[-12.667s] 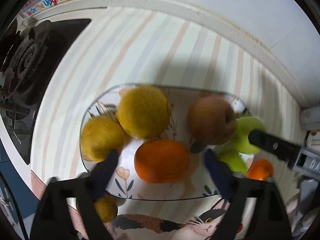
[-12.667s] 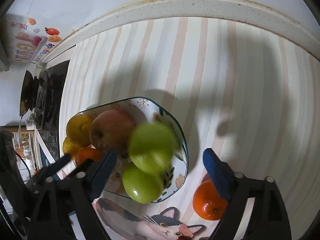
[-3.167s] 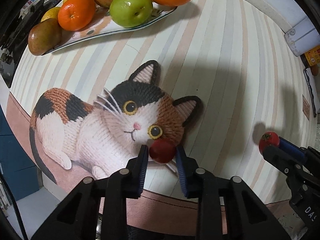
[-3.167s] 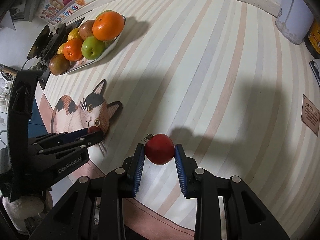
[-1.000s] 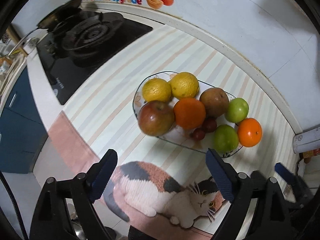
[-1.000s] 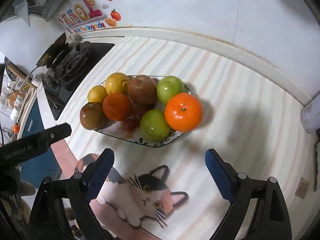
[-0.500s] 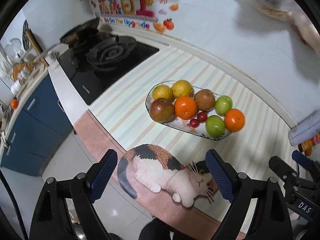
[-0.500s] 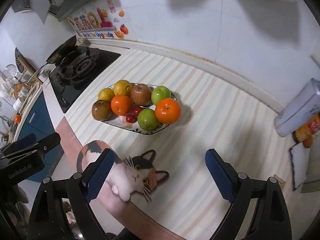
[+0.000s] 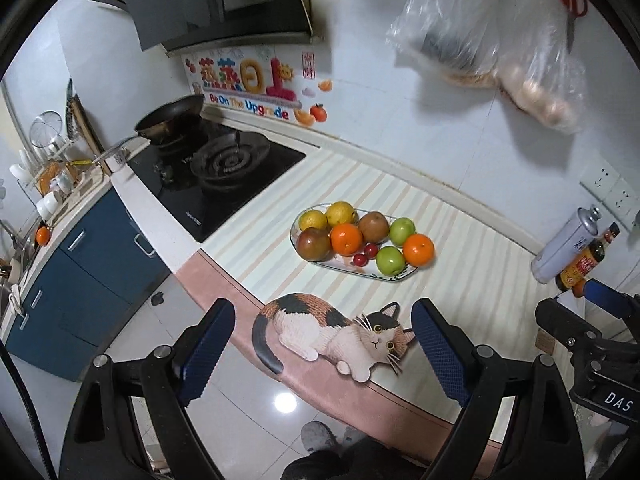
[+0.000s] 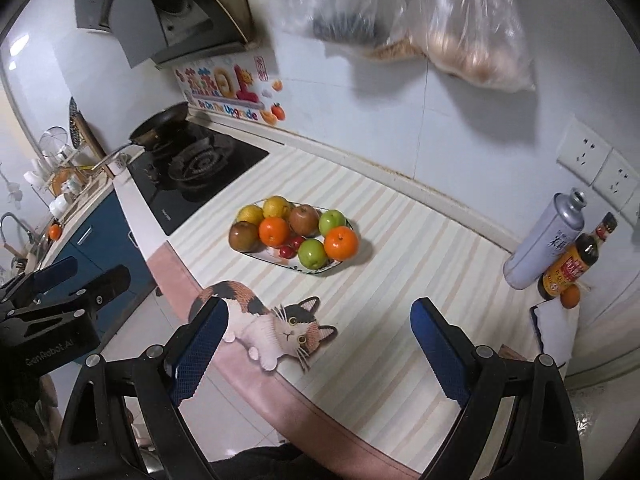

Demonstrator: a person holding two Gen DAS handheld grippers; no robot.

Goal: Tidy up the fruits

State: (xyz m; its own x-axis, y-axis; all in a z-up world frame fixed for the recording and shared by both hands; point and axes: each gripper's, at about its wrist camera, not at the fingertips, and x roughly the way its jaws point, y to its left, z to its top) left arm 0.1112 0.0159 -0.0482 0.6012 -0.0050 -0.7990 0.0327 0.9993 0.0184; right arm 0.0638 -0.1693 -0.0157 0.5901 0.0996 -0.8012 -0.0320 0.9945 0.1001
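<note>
A patterned plate (image 9: 394,278) (image 10: 320,272) on the striped counter holds oranges (image 9: 418,249) (image 10: 340,243), green apples (image 9: 389,260) (image 10: 312,253), brownish apples (image 9: 314,243), yellow citrus (image 9: 341,213) and two small red tomatoes (image 9: 366,255) (image 10: 290,248). My left gripper (image 9: 320,354) is open and empty, held high and well back from the counter. My right gripper (image 10: 318,350) is open and empty, also high and back. Each gripper shows in the other's view, at the right edge (image 9: 592,328) and the left edge (image 10: 52,304).
A cat-shaped mat (image 9: 332,330) (image 10: 272,320) lies at the counter's front edge. A black gas hob (image 9: 224,168) with a pan stands left. A grey can (image 10: 544,240) and a sauce bottle (image 10: 568,264) stand right. Plastic bags (image 10: 472,28) hang on the wall above.
Both grippers have pulled up and back from the plate, so the fruit looks smaller and more of the kitchen shows. The two tomatoes held 3.2 s ago now lie on the plate.
</note>
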